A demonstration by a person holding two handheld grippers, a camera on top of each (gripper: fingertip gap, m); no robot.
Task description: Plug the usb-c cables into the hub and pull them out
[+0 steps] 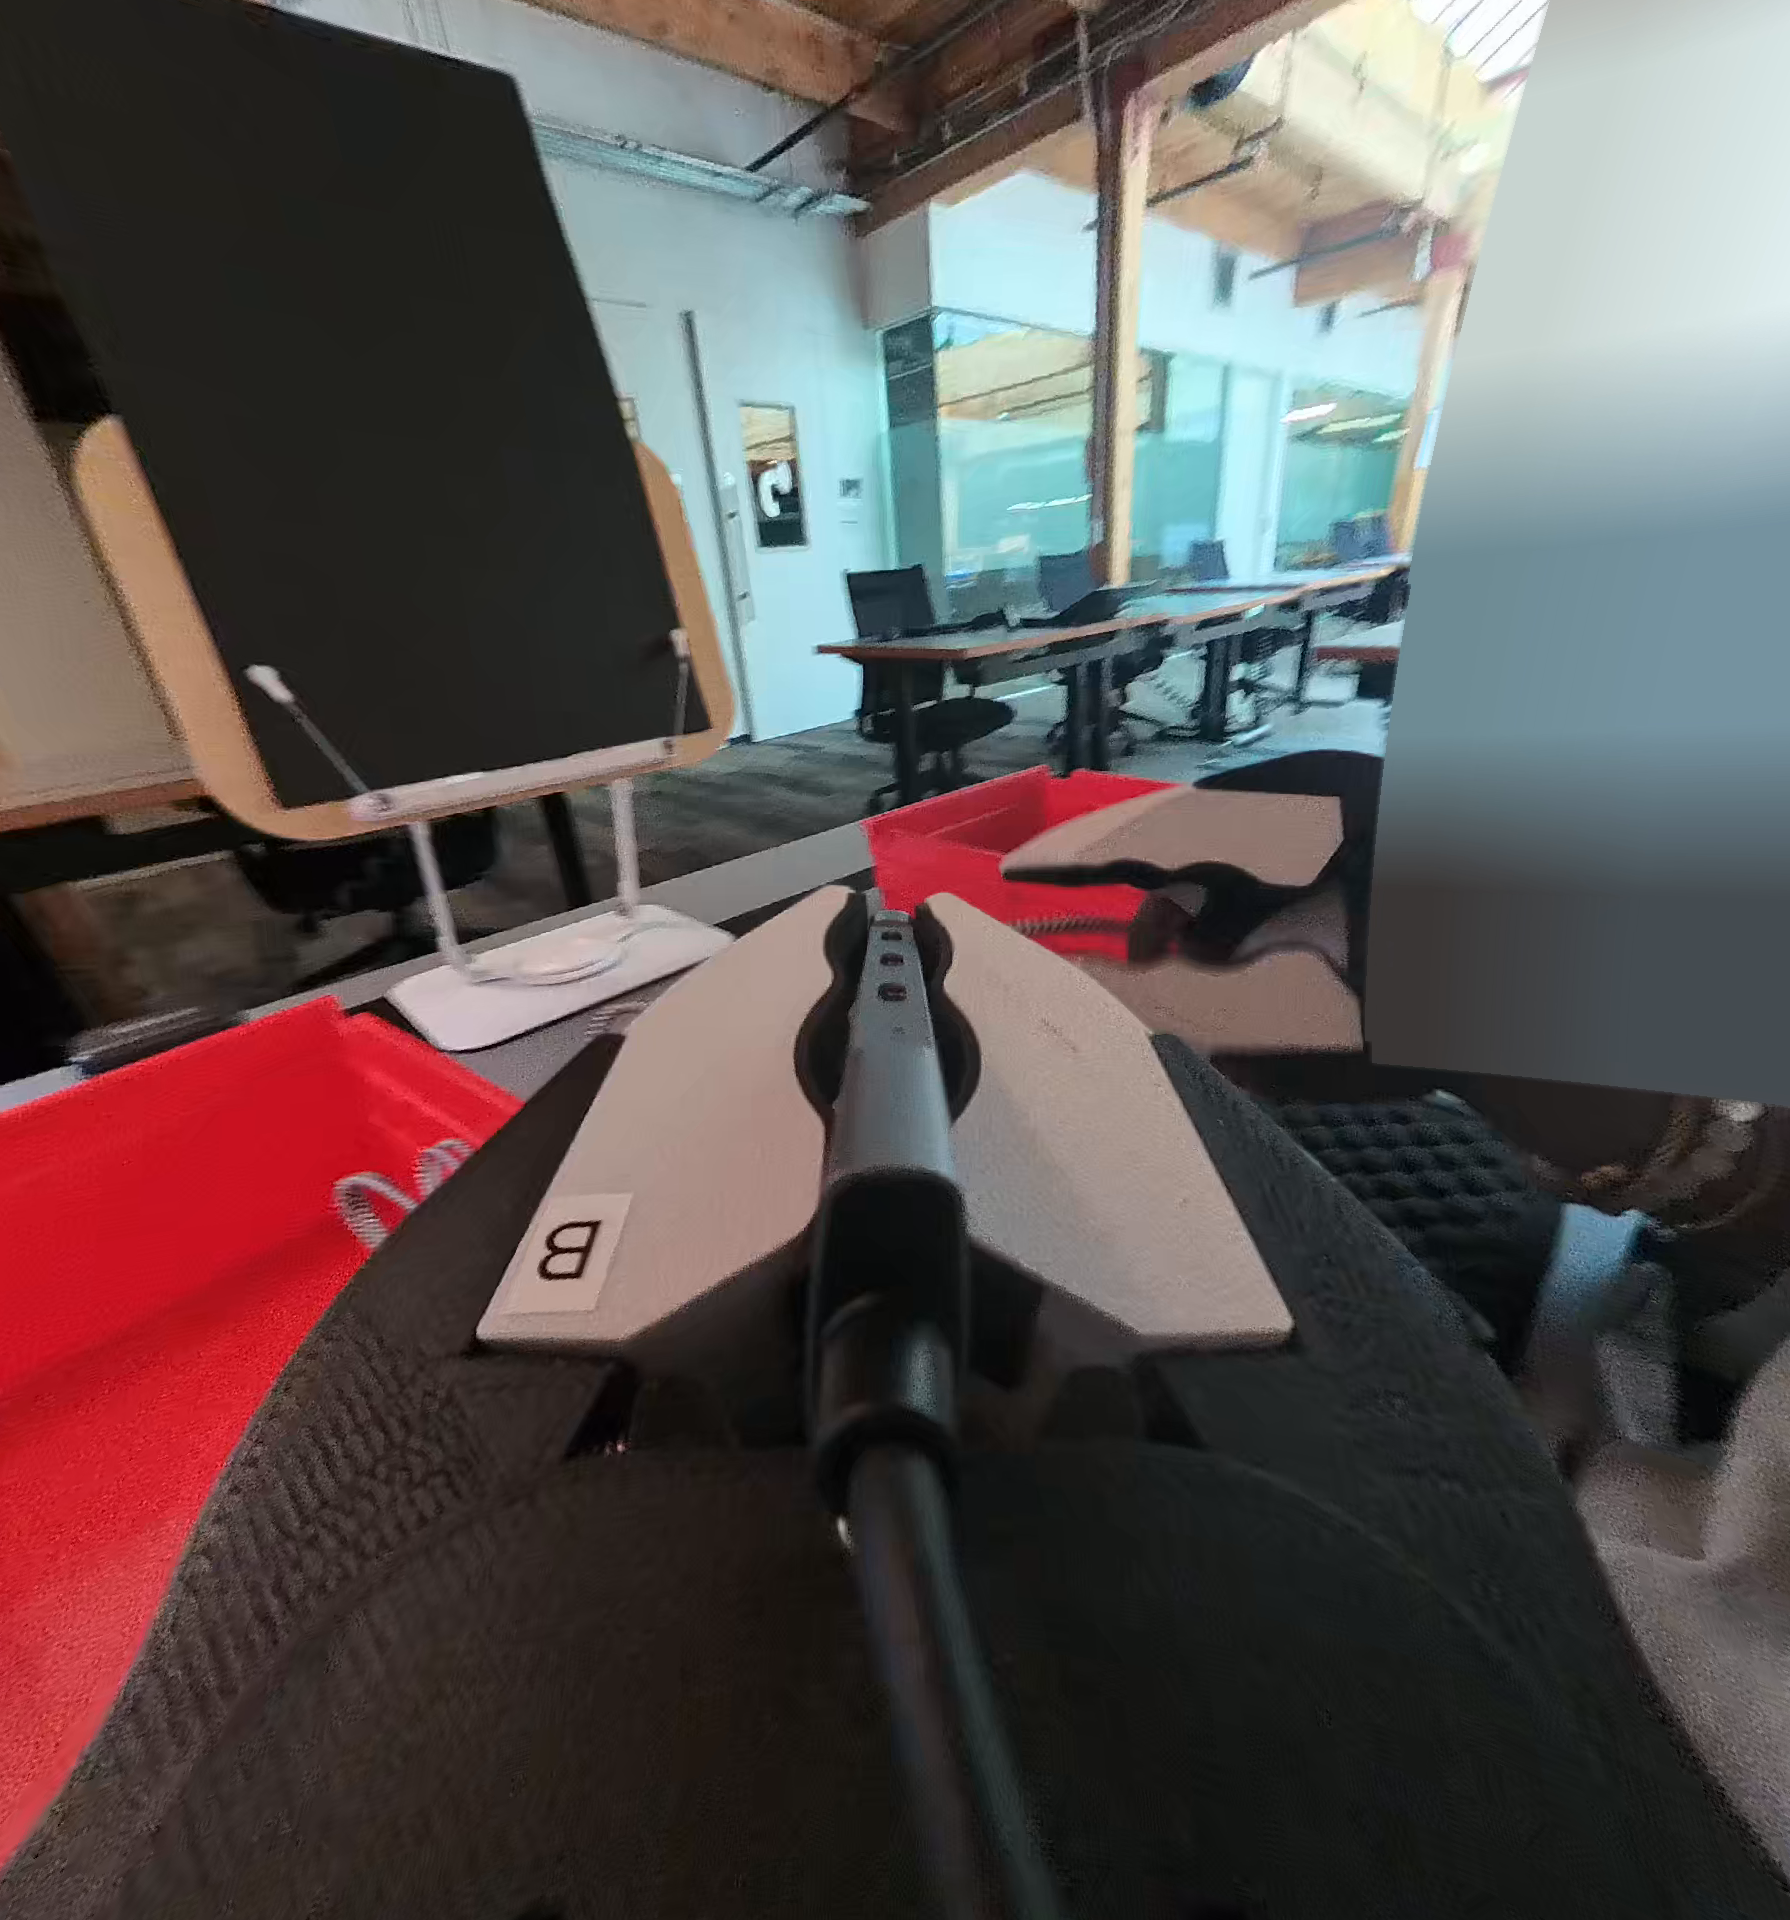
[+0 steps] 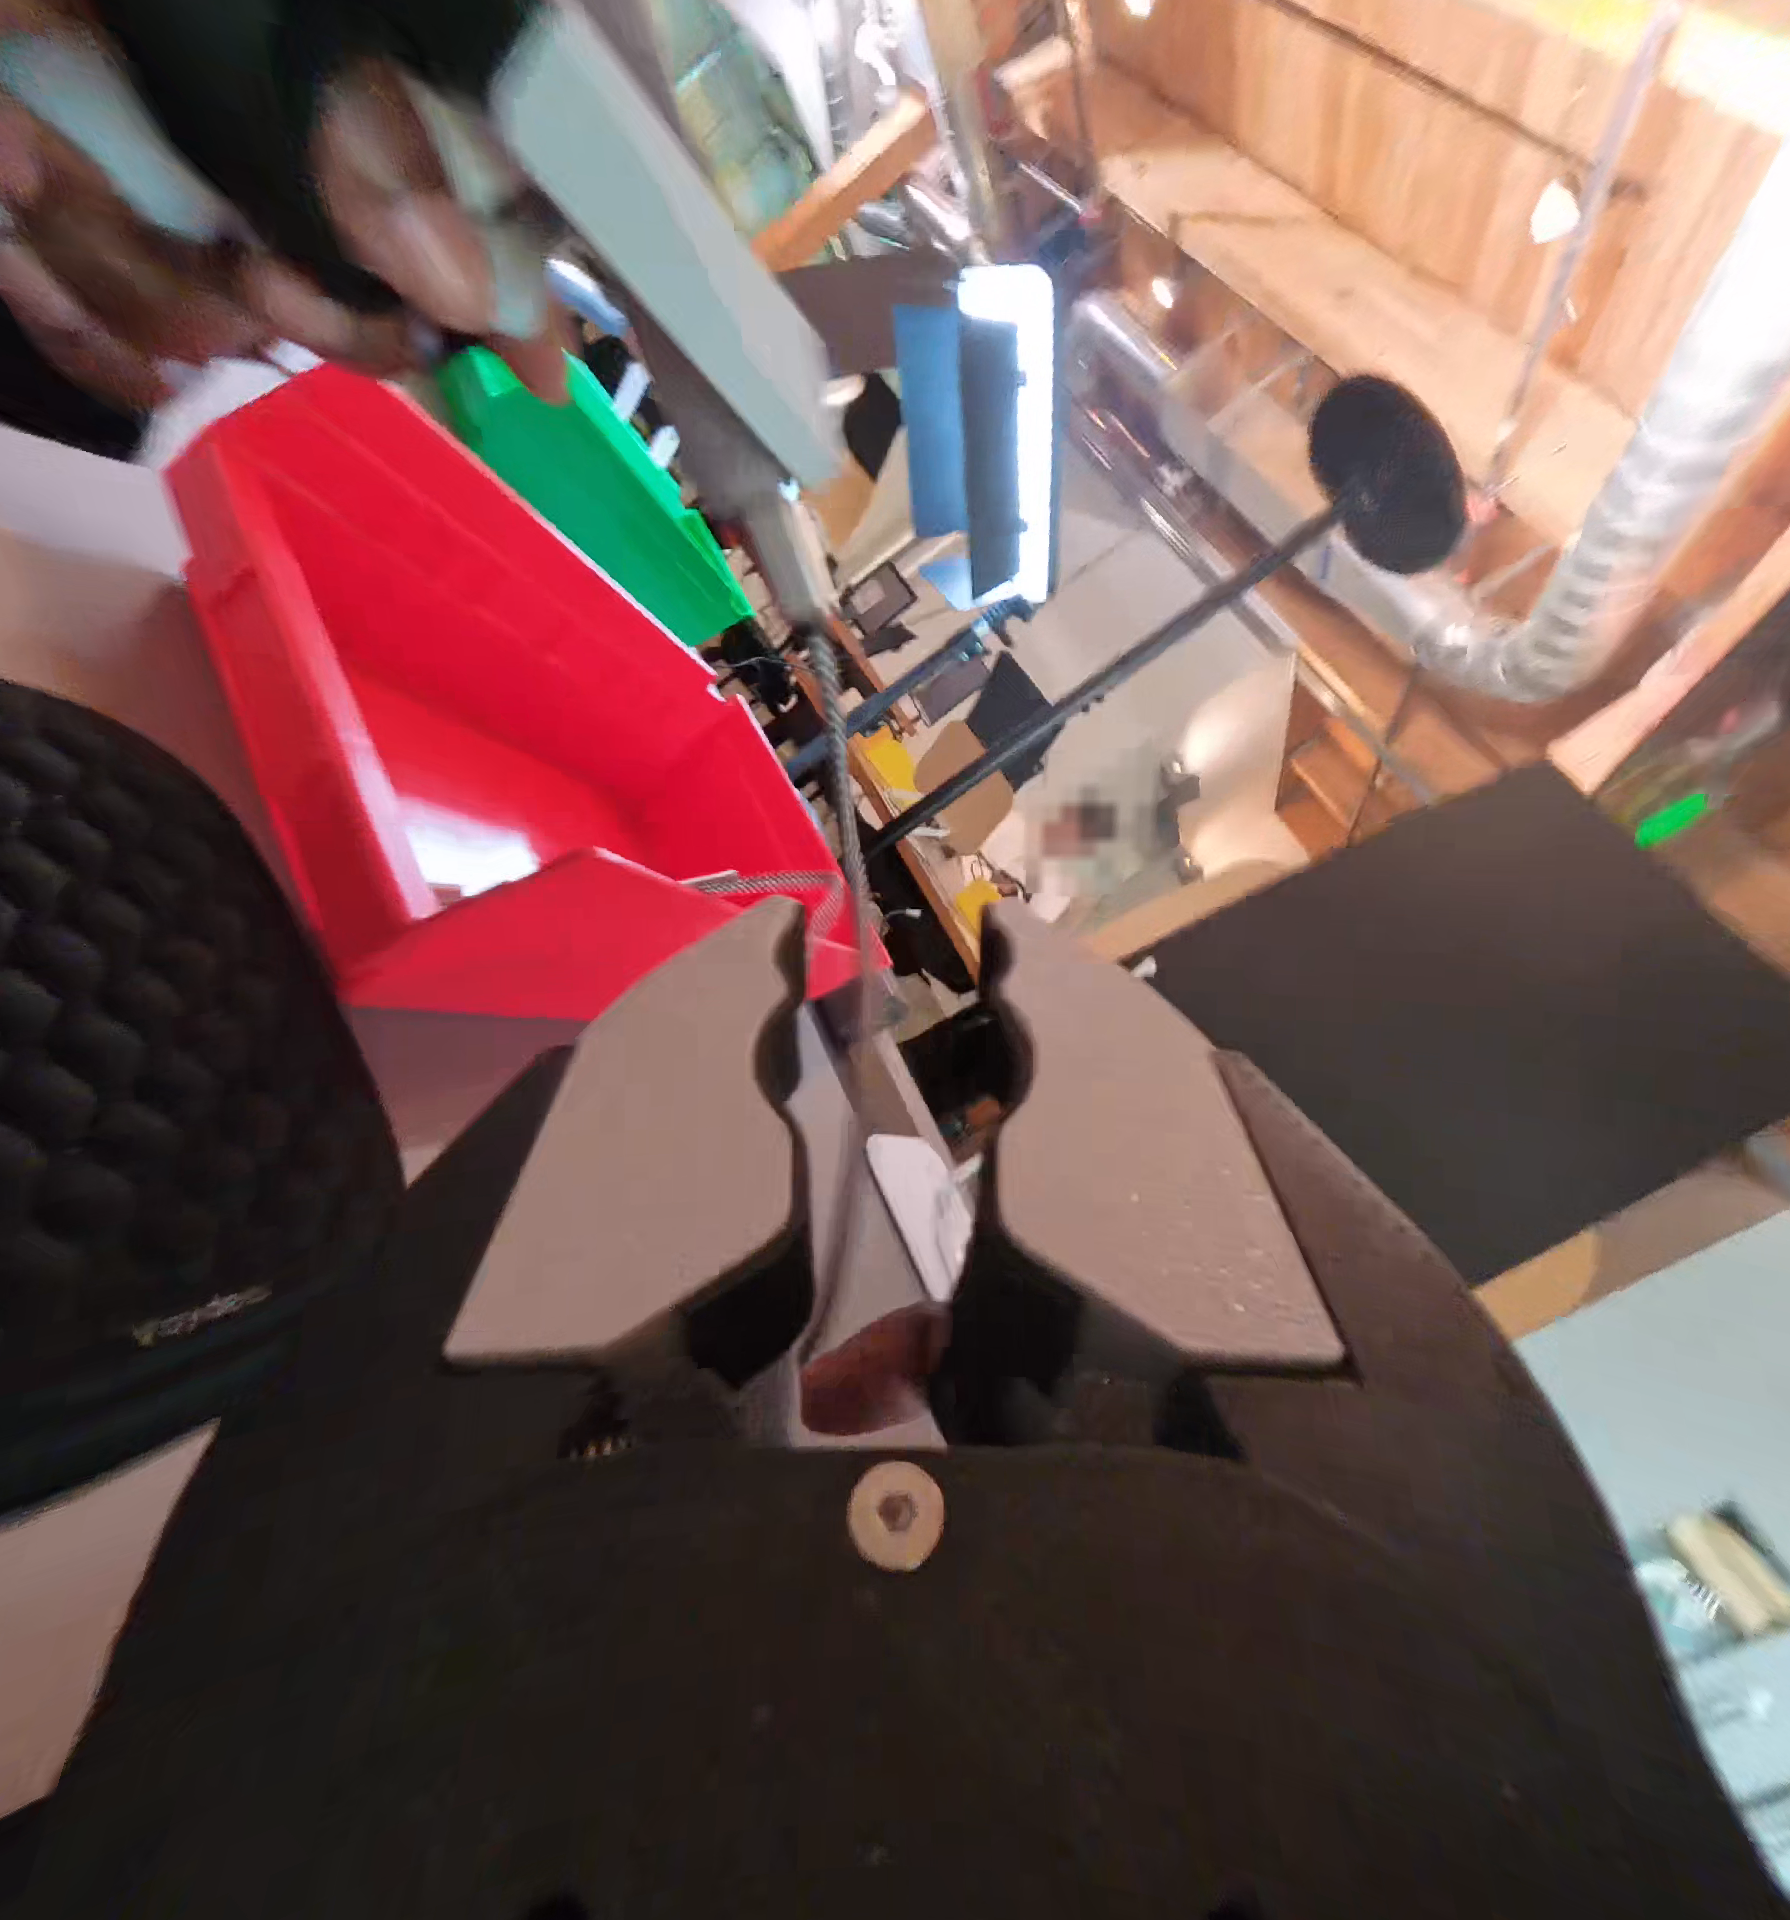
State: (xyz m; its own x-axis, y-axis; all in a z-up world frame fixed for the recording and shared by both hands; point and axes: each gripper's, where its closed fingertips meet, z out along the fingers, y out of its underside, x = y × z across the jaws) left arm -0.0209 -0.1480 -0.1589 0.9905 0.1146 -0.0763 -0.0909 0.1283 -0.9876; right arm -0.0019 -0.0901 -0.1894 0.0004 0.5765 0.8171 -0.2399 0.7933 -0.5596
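My left gripper (image 1: pixel 889 899) is shut on a slim grey usb hub (image 1: pixel 896 1049), ports facing up, its black lead (image 1: pixel 922 1558) running back toward the camera. In the right wrist view the left gripper (image 2: pixel 766 457) appears blurred at the top with a silver connector (image 2: pixel 803 566) at the hub's end. A braided grey cable (image 2: pixel 839 790) hangs down from the connector. My right gripper (image 2: pixel 891 920) is open, and the cable passes loosely between its fingers. It also shows in the left wrist view (image 1: pixel 1078 914), just right of the hub's tip.
A red bin (image 1: pixel 91 1247) with a coiled braided cable (image 1: pixel 403 1184) sits at the left. A second red bin (image 2: pixel 475 727) and a green bin (image 2: pixel 600 488) lie beyond. A black panel on a white stand (image 1: pixel 558 966) stands ahead. A black textured pad (image 2: pixel 91 987) lies close by. Spacing between my two grippers at the tips: around 8 cm.
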